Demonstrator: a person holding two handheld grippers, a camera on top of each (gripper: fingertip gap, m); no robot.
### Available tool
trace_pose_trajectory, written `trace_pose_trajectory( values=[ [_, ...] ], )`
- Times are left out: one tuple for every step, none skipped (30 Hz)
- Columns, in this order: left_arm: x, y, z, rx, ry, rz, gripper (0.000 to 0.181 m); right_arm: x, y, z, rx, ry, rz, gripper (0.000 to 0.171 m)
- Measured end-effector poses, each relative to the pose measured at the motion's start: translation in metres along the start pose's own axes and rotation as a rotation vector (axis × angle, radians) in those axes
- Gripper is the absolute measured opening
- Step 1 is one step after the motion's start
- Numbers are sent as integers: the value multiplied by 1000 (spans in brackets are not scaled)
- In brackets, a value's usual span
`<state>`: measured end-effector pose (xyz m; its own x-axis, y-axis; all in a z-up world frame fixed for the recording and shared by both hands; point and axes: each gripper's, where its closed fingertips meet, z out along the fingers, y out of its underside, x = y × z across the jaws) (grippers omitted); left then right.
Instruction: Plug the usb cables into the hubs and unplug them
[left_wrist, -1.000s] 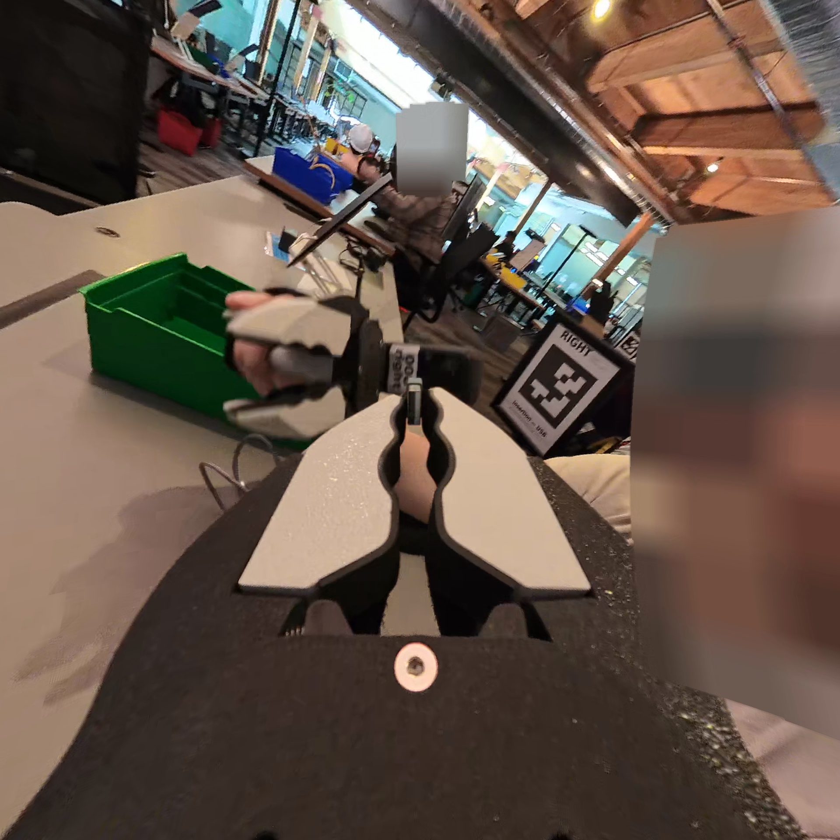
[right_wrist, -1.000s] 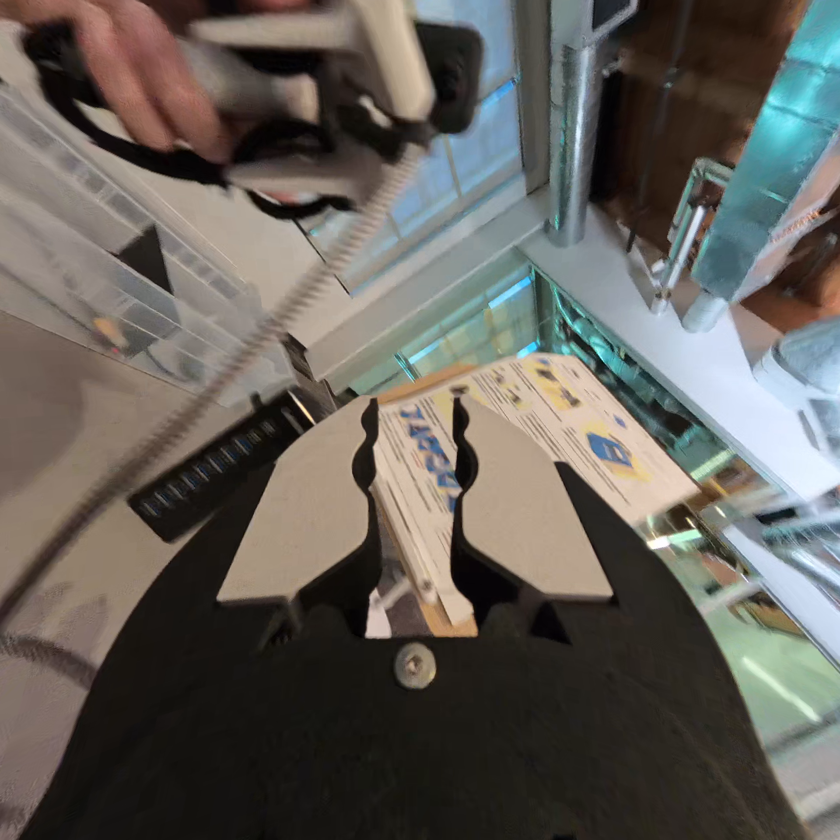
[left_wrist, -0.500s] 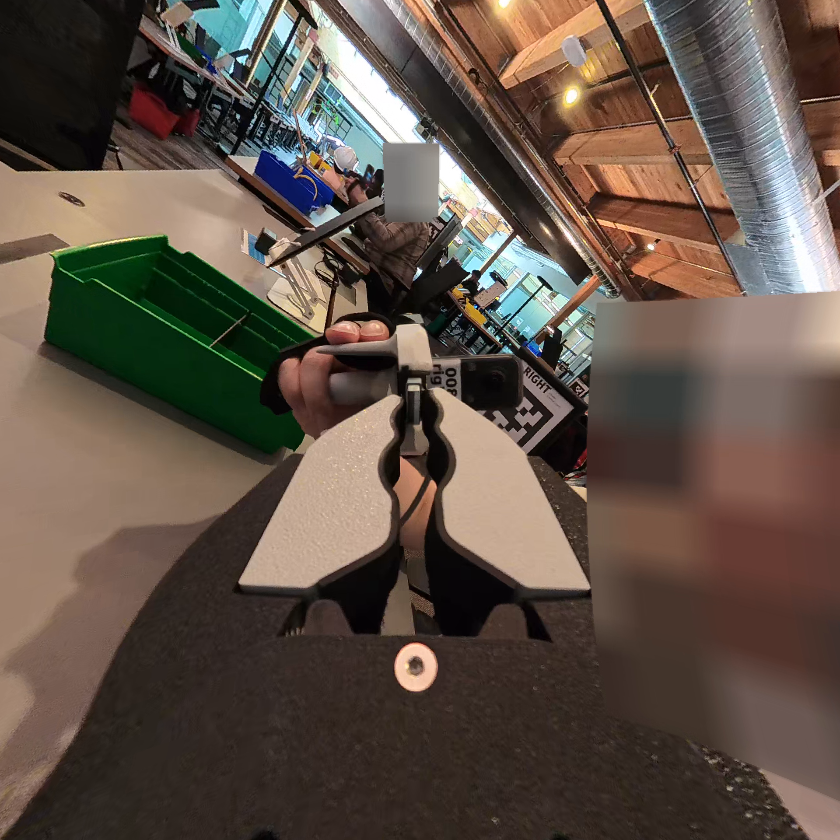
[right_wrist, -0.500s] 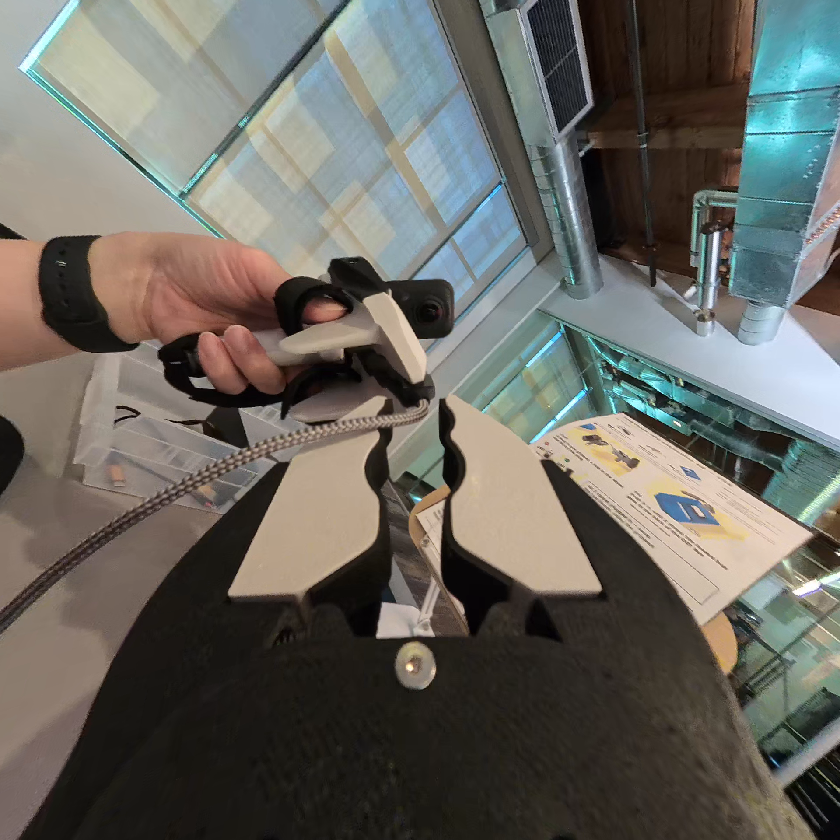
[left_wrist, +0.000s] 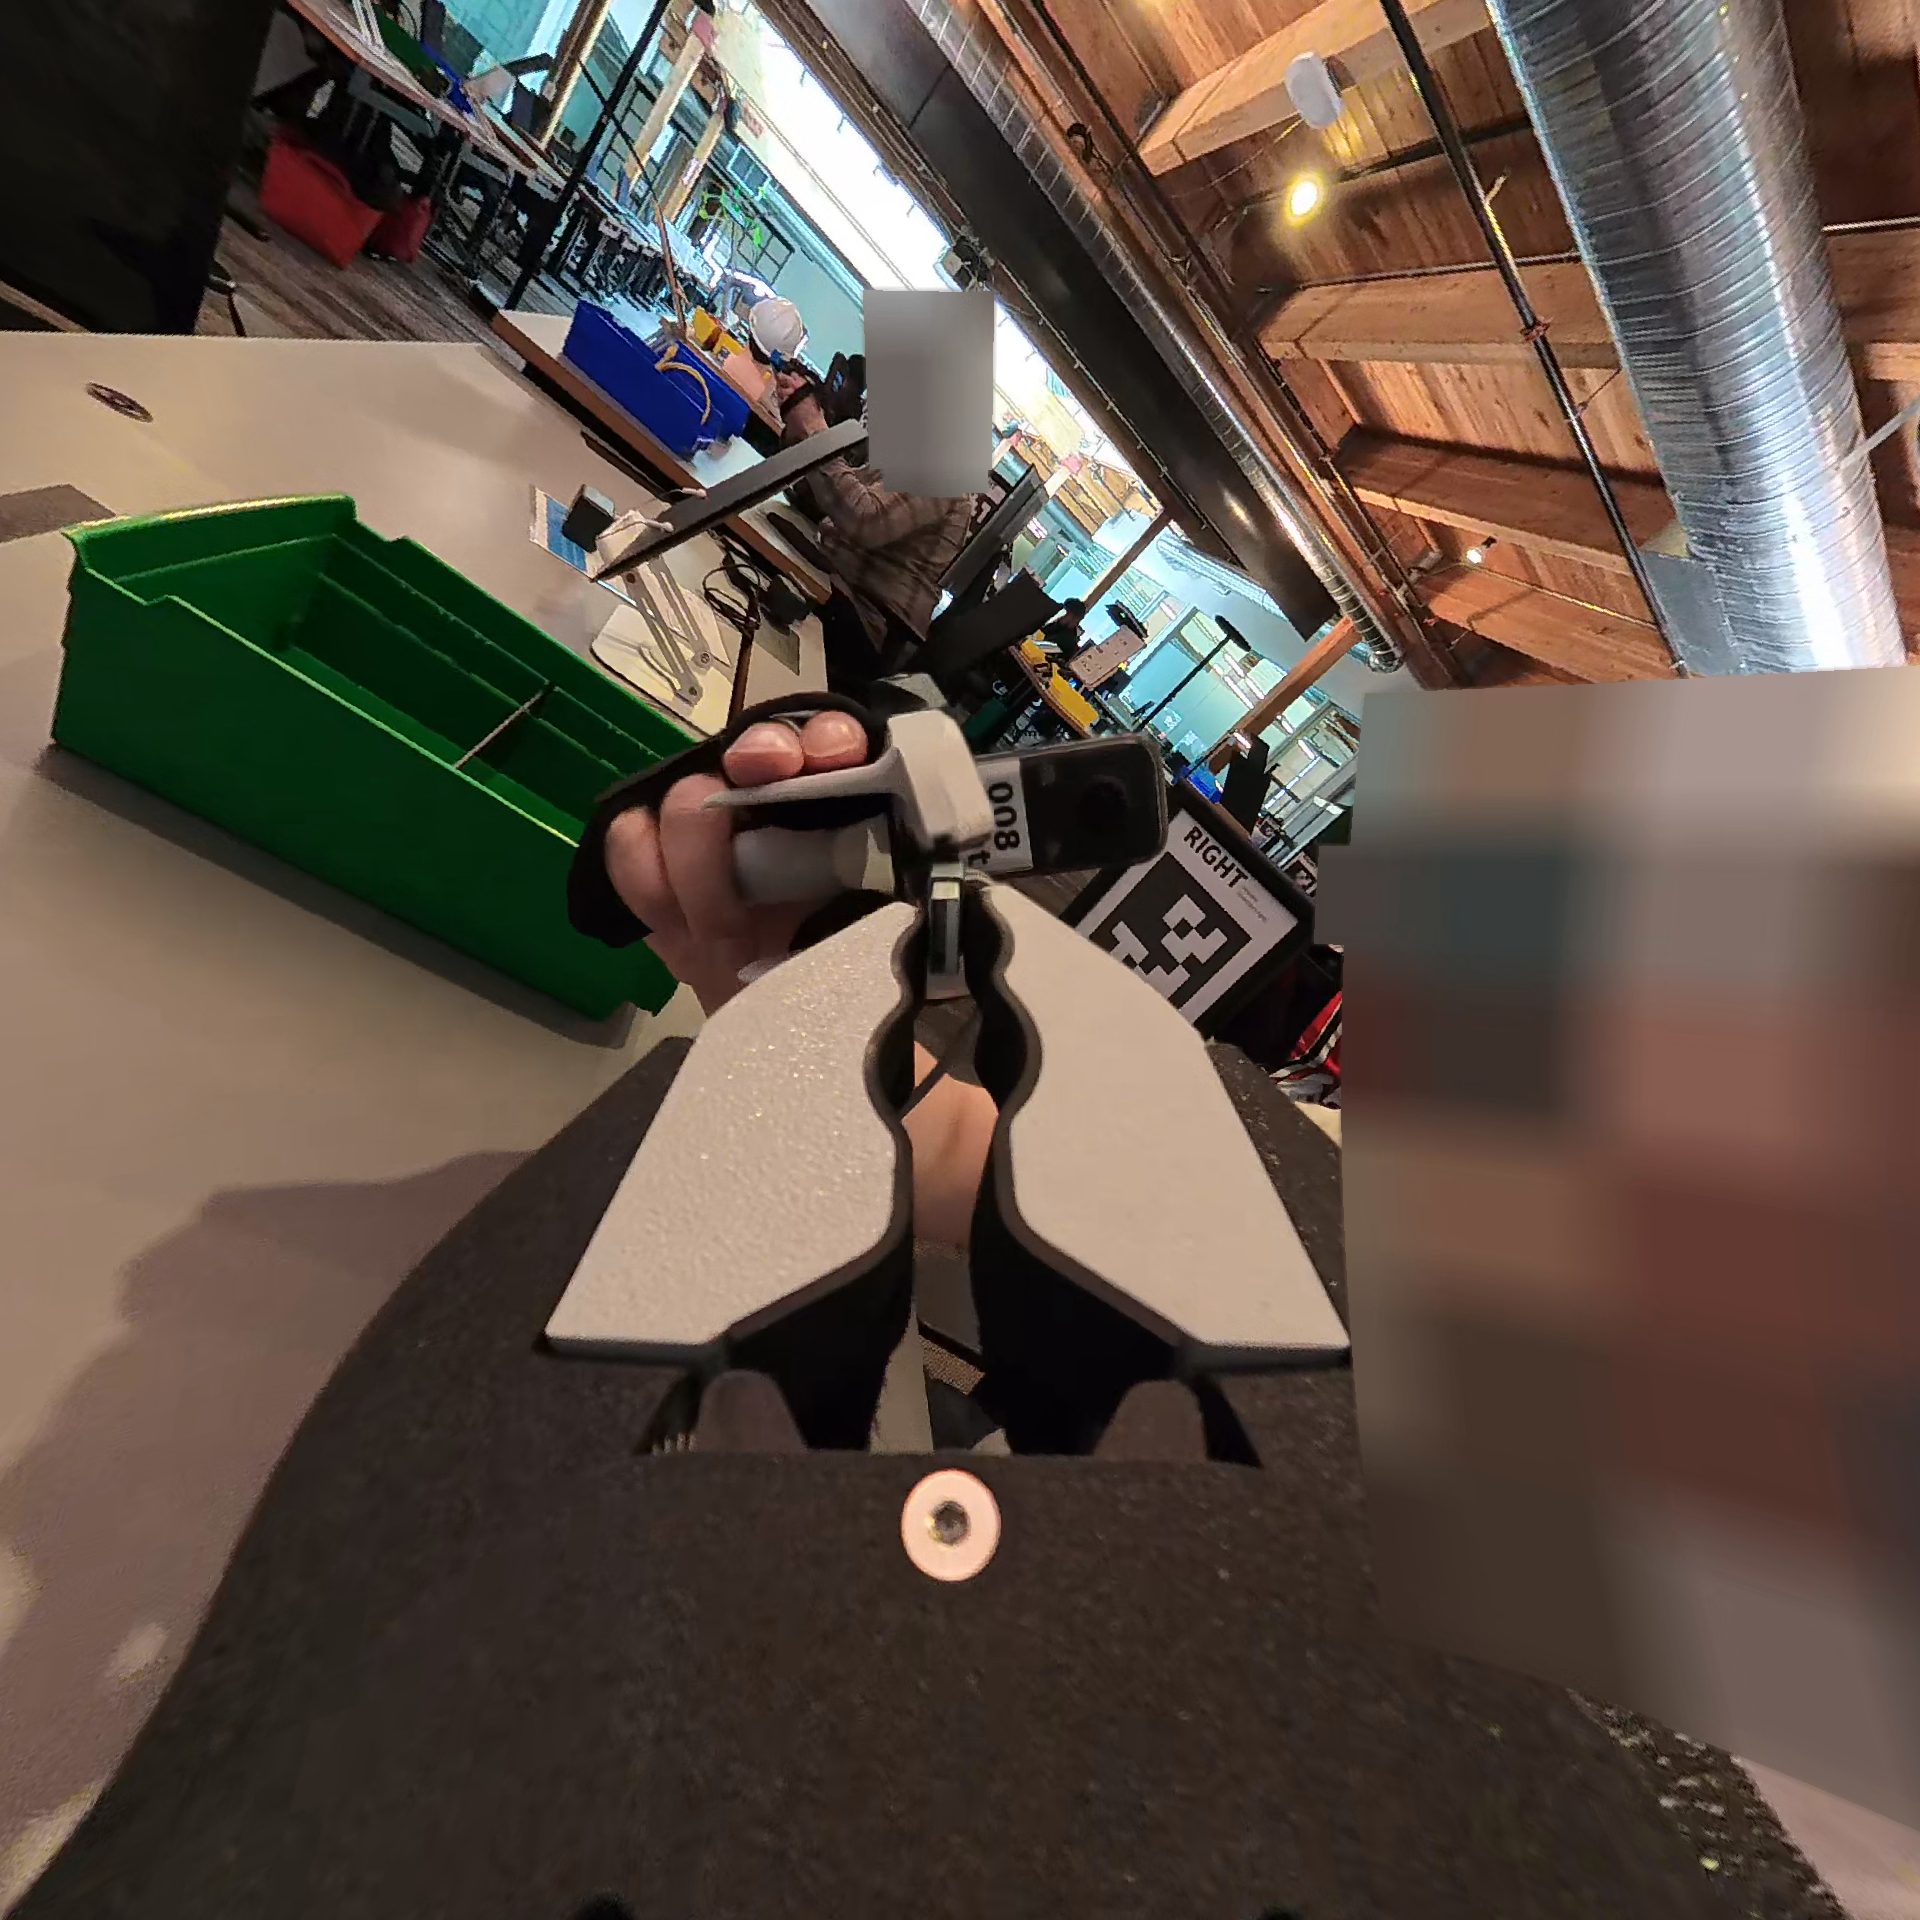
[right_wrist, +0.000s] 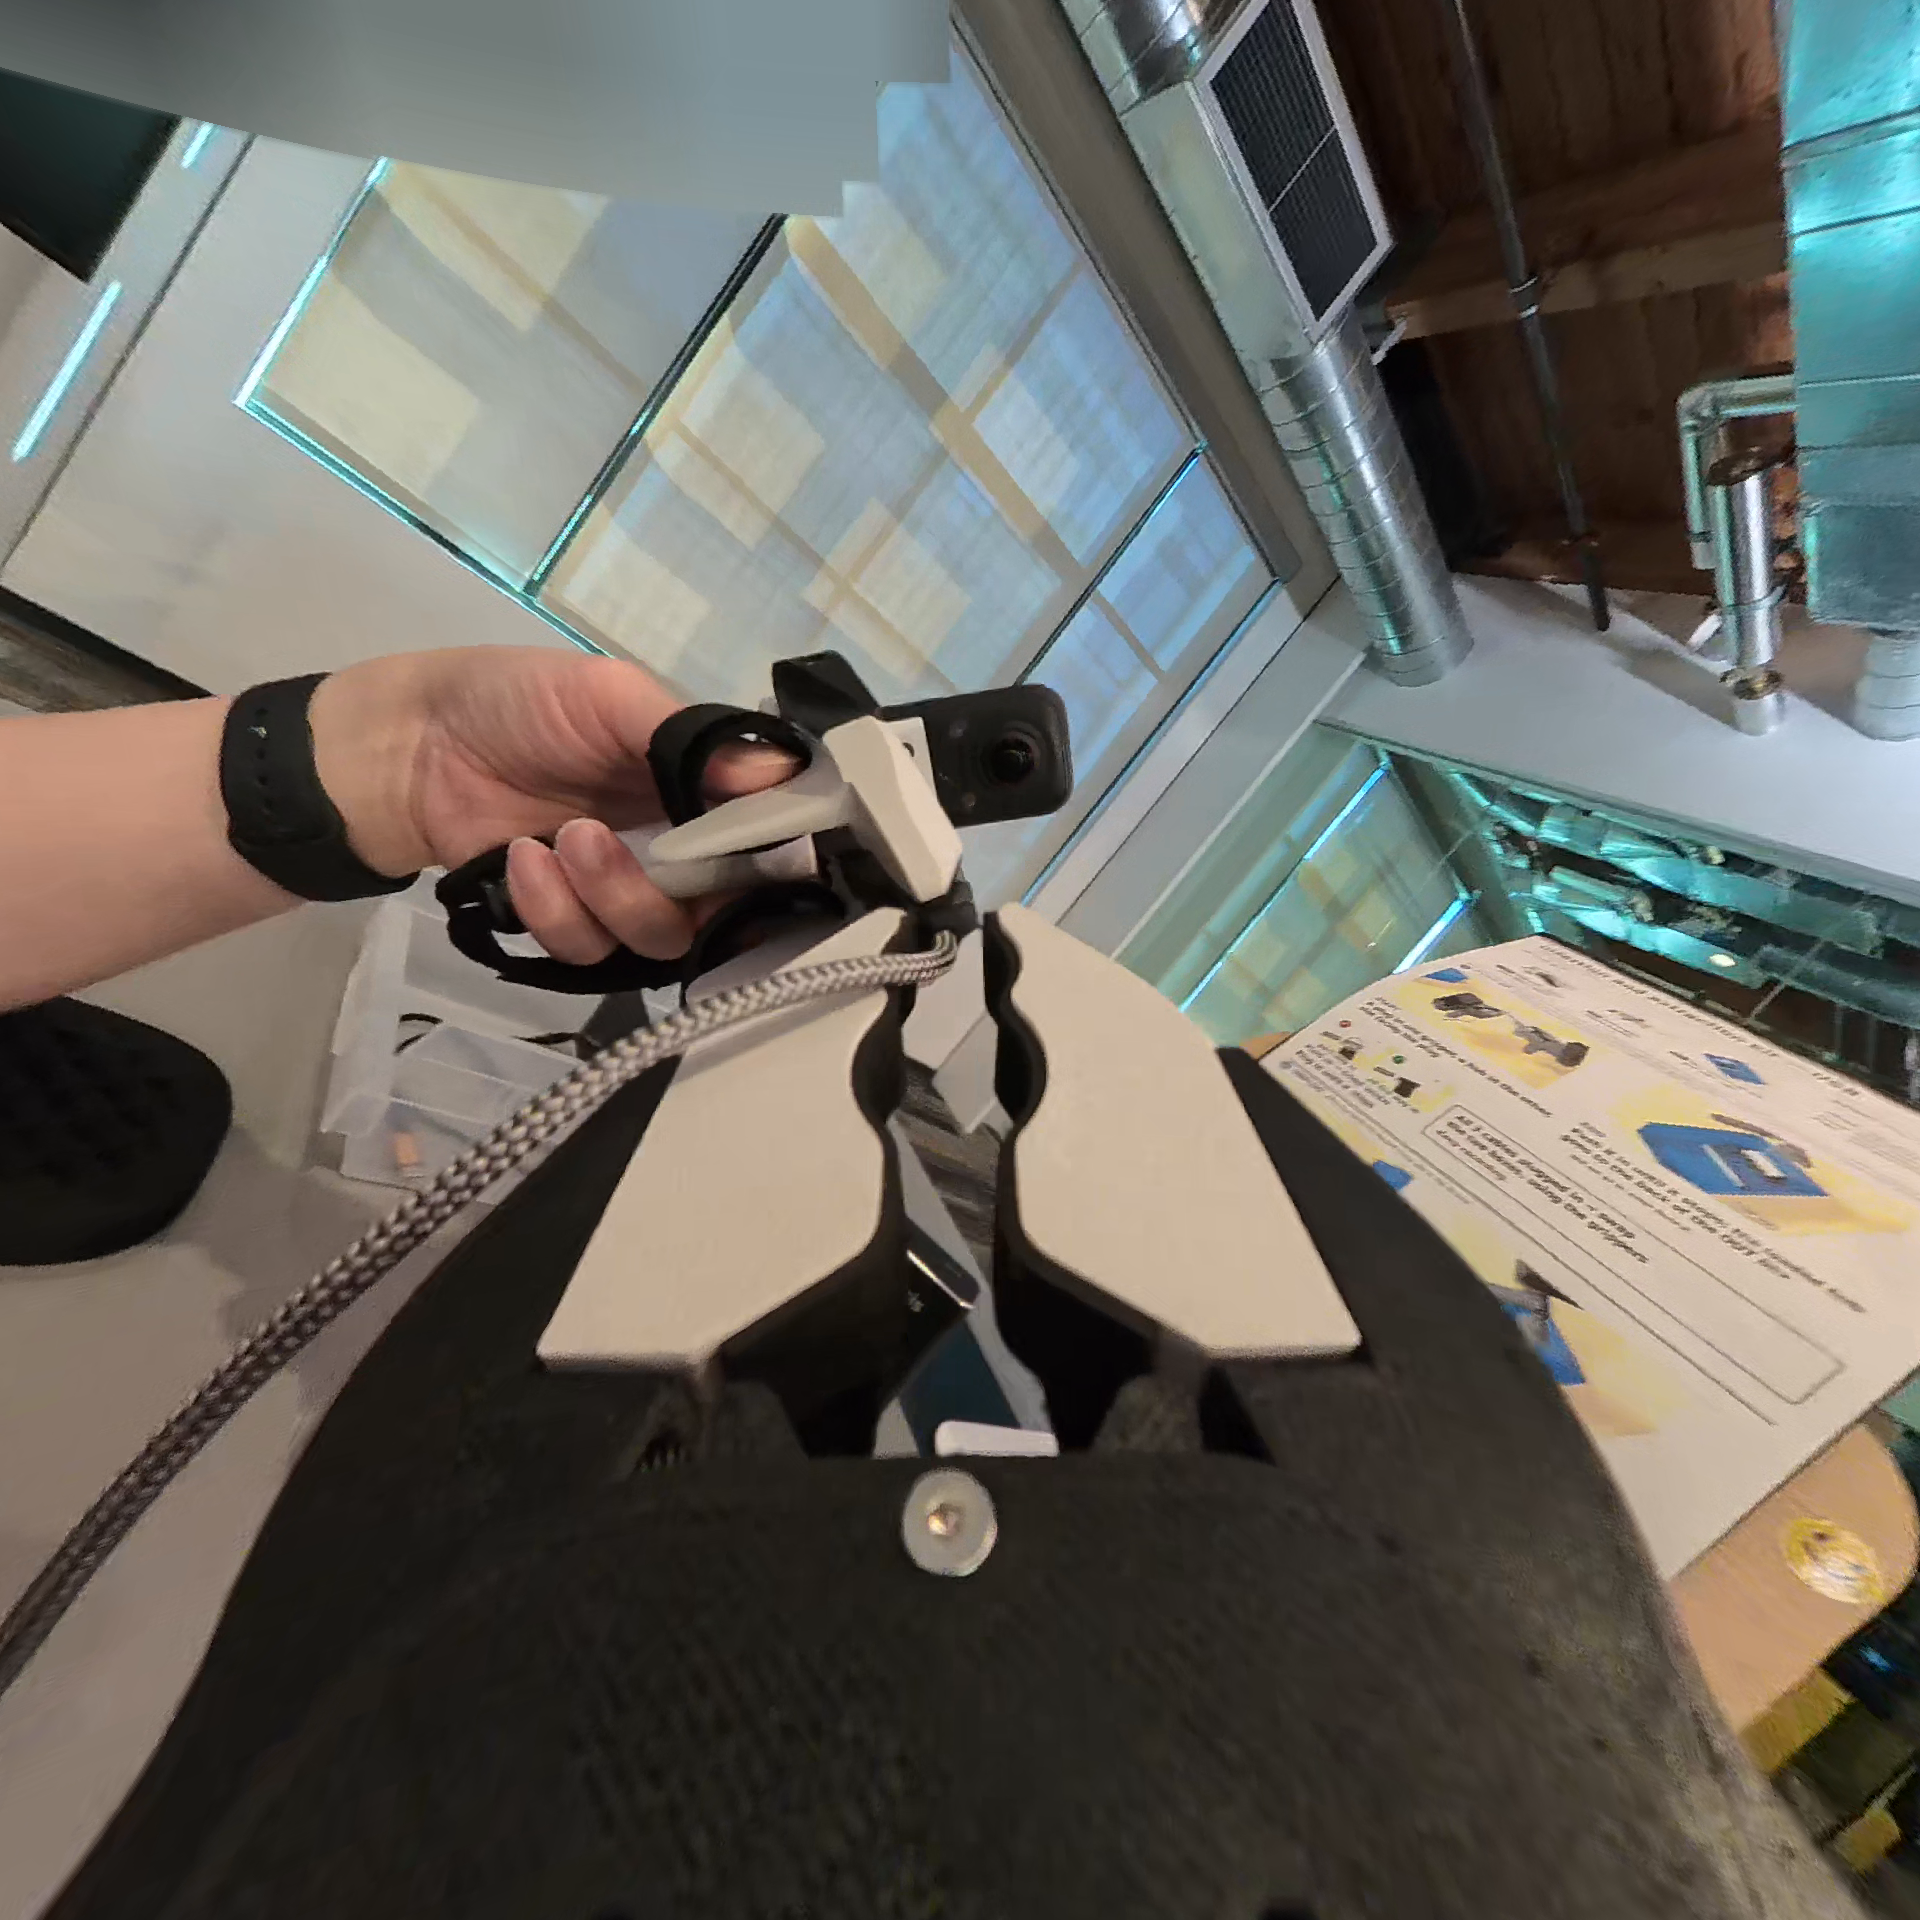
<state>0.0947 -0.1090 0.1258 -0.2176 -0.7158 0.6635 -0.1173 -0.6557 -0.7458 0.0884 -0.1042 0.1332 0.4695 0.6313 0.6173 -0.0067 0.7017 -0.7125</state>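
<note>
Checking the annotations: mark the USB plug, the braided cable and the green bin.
USB plug (left_wrist: 943, 920): left wrist view, on its metal shell pinched at the left tool's tips.
Braided cable (right_wrist: 582, 1075): right wrist view, on the woven sheath left of the finger.
Green bin (left_wrist: 312, 769): left wrist view, on its near outer wall.
</note>
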Motion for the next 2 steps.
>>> trace_pose_trajectory(
  values=[
    [-1, 0, 0, 0, -1, -6, 6, 0, 1, 0, -4, 7, -26, 12],
    [-2, 0, 0, 1, -7, -7, 6, 0, 2, 0, -11, 10, -55, 11]
  ],
)
